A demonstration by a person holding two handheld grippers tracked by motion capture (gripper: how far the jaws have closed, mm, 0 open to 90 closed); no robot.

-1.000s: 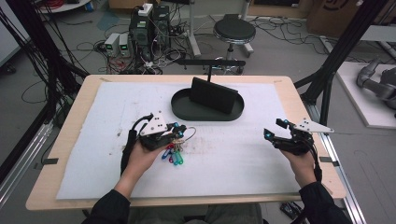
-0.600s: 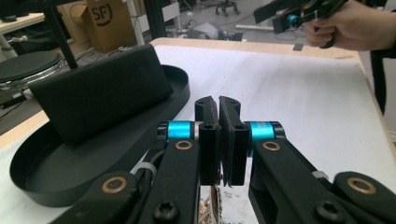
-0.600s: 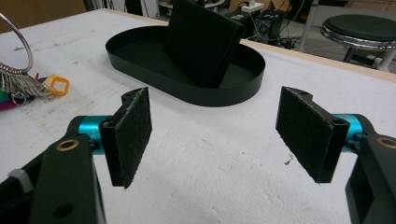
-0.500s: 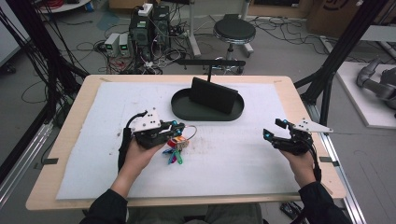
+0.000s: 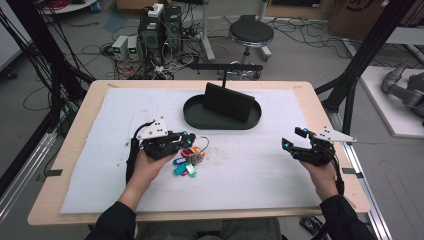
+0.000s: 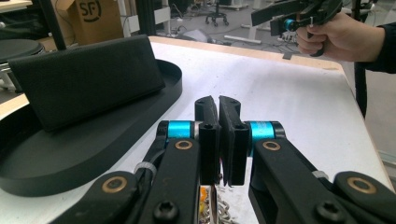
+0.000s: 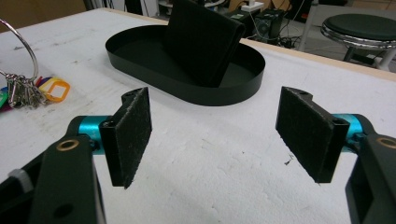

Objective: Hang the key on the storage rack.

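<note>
While the big white-covered tabletop [image 5: 280, 200] took up most of the high view, the next biggest thing on it was the black oval tray [image 5: 200, 119] near the far edge, with a black wallet-like block [image 5: 227, 101] standing up inside it. Left tongs [image 6: 218, 140] were pinched tight, and from what I could make out in the left gripper view a thin bit of the key ring sat between the pads, so probably gripping the bunch of keys [image 5: 187, 161], though that part was hard to see. The keys with their coloured tags lay on the tabletop just under those tongs, well short of the tray. Right tongs [image 7: 219, 135] were spread wide, holding nothing, off to the right side. So I'd say the grab was done and the carry to the tray was all left to do.
</note>
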